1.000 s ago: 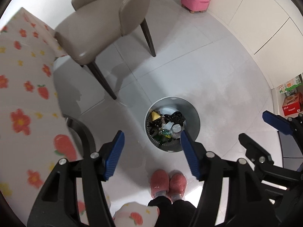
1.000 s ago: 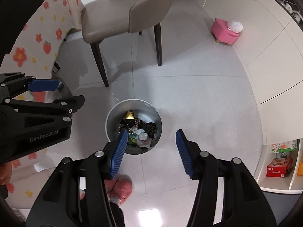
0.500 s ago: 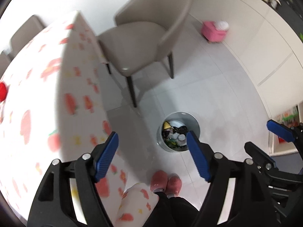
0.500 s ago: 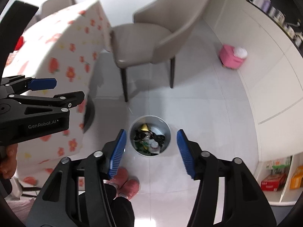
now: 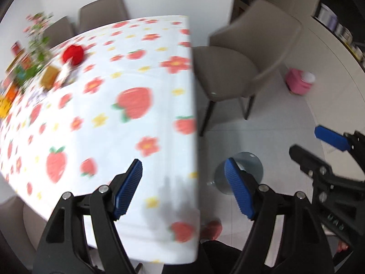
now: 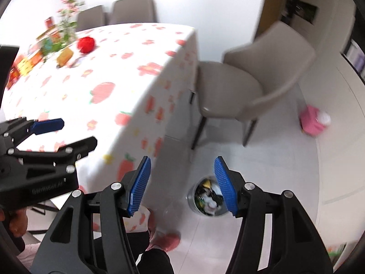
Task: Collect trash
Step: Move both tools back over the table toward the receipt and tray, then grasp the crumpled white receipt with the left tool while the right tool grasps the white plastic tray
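Note:
My left gripper is open and holds nothing; it hangs over the near corner of a table covered with a strawberry-print cloth. My right gripper is open too, above the floor beside the table. Below it stands a grey metal bin with mixed trash inside; in the left wrist view the bin is partly hidden behind a finger. At the table's far left lie a red round thing, a yellow-brown box and blurred colourful packages.
A beige chair stands against the table's right edge, and more chairs stand behind the table. A pink stool sits on the white tiled floor by the wall. The person's pink slippers are near the bin. A leafy plant stands among the packages.
Both grippers have risen and swung from over the bin towards the table, so the tabletop now fills the left view. The left jaws have widened. The bin looks smaller.

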